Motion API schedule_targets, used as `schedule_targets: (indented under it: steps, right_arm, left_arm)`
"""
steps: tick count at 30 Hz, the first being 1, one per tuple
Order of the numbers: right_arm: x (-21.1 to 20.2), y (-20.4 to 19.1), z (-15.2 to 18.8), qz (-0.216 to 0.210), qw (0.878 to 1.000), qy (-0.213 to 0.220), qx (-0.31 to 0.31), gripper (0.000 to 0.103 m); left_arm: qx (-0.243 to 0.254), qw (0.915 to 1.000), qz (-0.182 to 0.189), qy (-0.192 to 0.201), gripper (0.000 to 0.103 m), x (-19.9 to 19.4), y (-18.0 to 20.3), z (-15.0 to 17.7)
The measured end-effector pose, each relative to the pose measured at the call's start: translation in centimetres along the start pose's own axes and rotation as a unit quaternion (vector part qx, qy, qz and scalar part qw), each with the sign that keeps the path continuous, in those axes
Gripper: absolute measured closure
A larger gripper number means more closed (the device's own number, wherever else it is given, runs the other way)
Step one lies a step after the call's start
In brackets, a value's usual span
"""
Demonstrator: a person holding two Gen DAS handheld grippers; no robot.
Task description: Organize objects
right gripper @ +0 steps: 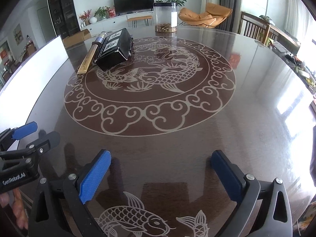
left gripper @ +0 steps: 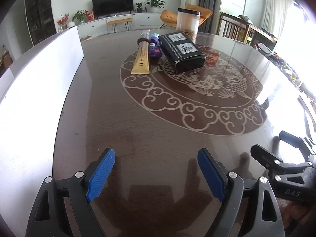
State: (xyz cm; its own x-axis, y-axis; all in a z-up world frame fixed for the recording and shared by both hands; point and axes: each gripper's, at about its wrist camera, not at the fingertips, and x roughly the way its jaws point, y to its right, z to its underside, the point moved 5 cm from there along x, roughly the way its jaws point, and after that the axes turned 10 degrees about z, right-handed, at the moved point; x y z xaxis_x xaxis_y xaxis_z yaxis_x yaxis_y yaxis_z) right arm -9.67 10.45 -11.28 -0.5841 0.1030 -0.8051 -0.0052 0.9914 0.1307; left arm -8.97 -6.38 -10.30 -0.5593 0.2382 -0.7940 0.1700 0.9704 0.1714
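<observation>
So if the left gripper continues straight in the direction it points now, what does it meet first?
Most likely the bare table top. The left gripper is open, holds nothing and points down at the dark wood. The yellow tube and black box lie well beyond; depth is uncertain.

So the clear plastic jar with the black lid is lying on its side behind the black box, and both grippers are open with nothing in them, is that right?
Not quite. The clear plastic jar with the black lid stands upright, as the right wrist view shows. It is behind the black box, and the left gripper and right gripper are both open, jaws empty.
</observation>
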Motion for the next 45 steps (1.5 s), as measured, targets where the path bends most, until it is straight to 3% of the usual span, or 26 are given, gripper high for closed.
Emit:
schedule_targets:
  steps: [10,12,24,40,45]
  right_arm:
    - [0.1,-0.2,0.1,0.008,1.000,-0.002,-0.007,0.000]
    - [0.1,-0.2,0.1,0.008,1.000,-0.002,-0.007,0.000]
    - [0.2,-0.2,0.1,0.008,1.000,-0.002,-0.007,0.000]
    - [0.2,-0.2,0.0,0.008,1.000,-0.002,-0.008,0.000]
    - [1.3,-1.1,-1.8,-0.008,0.999,-0.026,-0.033,0.000]
  left_arm:
    - [0.013,0.9998,-0.012,0.001,0.015,0.7,-0.2,-0.3]
    - [0.013,0.9998,-0.013,-0.009,0.000,1.1,-0.2,-0.3]
    - [0.029,0.9992,0.001,-0.028,0.000,1.7,-0.6,-0.8]
    - [0.031,0.9994,0.001,-0.017,0.000,1.7,-0.9,-0.8]
    - [0.032,0.9994,0.001,-0.017,0.000,1.7,-0.9,-0.8]
